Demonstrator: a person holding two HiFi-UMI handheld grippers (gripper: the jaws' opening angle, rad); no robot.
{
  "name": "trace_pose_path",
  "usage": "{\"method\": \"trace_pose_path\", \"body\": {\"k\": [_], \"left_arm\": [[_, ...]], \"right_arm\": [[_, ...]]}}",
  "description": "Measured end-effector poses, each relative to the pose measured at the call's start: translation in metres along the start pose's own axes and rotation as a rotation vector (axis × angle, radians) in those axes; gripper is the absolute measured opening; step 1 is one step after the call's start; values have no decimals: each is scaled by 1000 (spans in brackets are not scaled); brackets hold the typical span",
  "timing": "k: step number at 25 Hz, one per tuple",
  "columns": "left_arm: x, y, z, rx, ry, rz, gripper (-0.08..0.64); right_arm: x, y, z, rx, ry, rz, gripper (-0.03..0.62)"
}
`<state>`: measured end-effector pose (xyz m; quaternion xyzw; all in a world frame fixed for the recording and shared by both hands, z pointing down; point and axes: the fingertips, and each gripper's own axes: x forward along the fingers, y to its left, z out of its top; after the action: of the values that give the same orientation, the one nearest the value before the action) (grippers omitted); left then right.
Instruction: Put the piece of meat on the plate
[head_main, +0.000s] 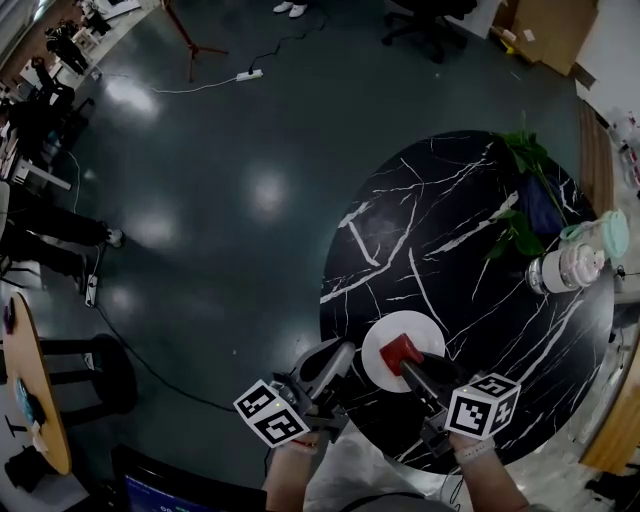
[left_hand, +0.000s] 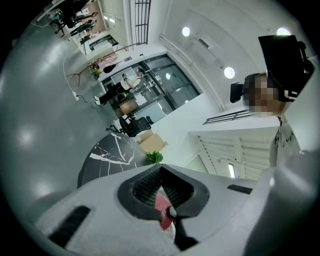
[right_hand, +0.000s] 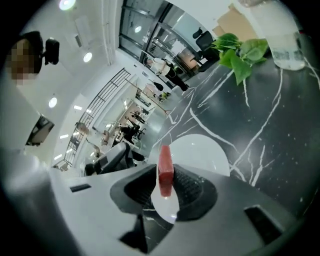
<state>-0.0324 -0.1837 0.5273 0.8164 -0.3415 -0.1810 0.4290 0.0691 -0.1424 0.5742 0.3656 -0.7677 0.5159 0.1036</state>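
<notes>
- The black marble surface (head_main: 470, 230) spreads out ahead of both tongs.
- The white plate (head_main: 378, 365) lies directly under the tips of the right tongs (head_main: 412, 368), near the edge of the surface.
- The left tongs (head_main: 342, 355) hang just beside the right ones, off the surface edge. Their tips are together and hold nothing.
- The piece of meat (right_hand: 165, 167) is clamped between the right tongs' pads and sits over the plate.
- The carry looks done. What is left is to lower the meat if needed, then release it. Whether it touches the plate cannot be told.
- The red slab stands on edge, with its long axis running out along the tongs towards the plate's far rim.
</notes>
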Motion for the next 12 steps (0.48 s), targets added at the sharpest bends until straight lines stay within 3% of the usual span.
{"method": "trace_pose_path", "body": {"k": [8, 12], "left_arm": [[-5, -1, -2, -3, -2, -2, 9], [-7, -2, -3, -4, -2, -5, 9]], "right_arm": [[0, 0, 1, -210, 16, -91, 86], [-4, 0, 8, -296, -21, -133, 121]]}}
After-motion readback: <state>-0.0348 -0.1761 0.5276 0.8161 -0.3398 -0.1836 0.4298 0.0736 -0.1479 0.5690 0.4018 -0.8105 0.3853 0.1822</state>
